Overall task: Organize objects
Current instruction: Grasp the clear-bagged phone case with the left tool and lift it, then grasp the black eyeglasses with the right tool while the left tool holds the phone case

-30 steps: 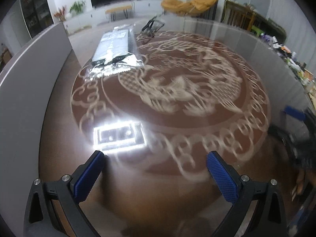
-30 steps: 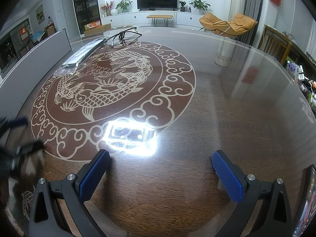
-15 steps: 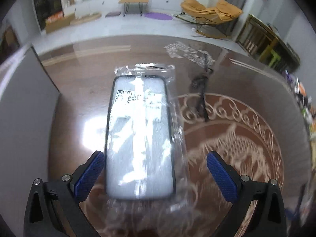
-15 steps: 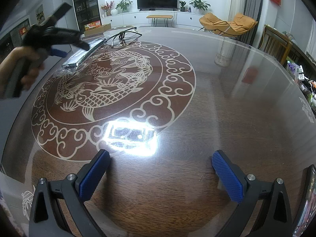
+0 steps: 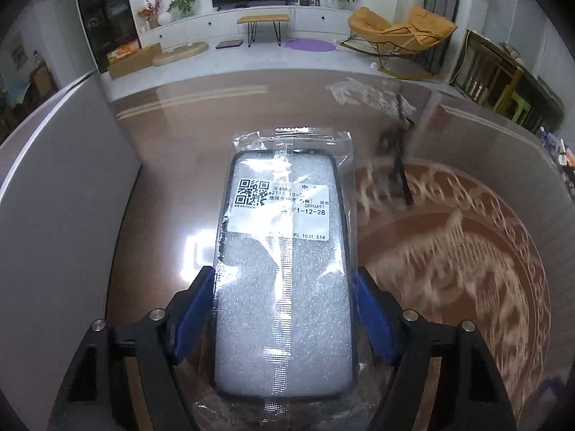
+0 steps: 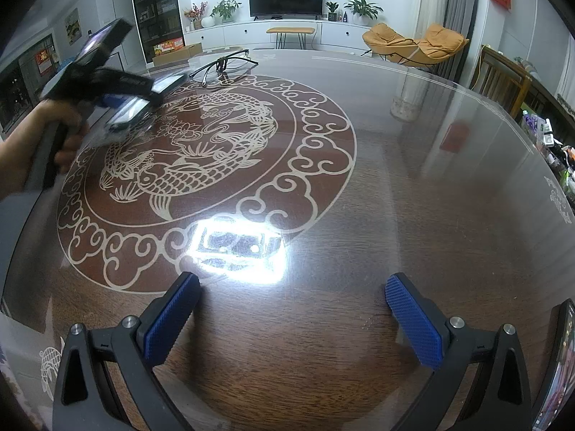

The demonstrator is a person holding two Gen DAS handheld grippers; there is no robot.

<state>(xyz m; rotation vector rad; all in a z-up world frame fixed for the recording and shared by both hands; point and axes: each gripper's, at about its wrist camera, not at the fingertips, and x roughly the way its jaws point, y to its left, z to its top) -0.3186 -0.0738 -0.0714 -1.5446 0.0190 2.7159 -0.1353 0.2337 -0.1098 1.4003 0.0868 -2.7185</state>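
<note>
Progress looks early: left gripper (image 5: pixel 284 309) has just been closing, pads now flanking the bagged case (image 5: pixel 284 258) between them on the tabletop (image 5: pixel 165 194), glasses (image 5: pixel 395 158) ahead-right untouched, right gripper (image 6: pixel 293 310) spread, idle.

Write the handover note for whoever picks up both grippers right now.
Left hand-held gripper: jaws have just been closing, blue pads at both long edges of the bagged phone case; the case is still flat on the table, not lifted.
Right hand-held gripper: open, empty, low over the table's near side.
Eyeglasses lie at the table's far edge, untouched.
Done: left gripper placed around the case.
Left: confirm the grip, move the case, then deal with the eyeglasses.
</note>
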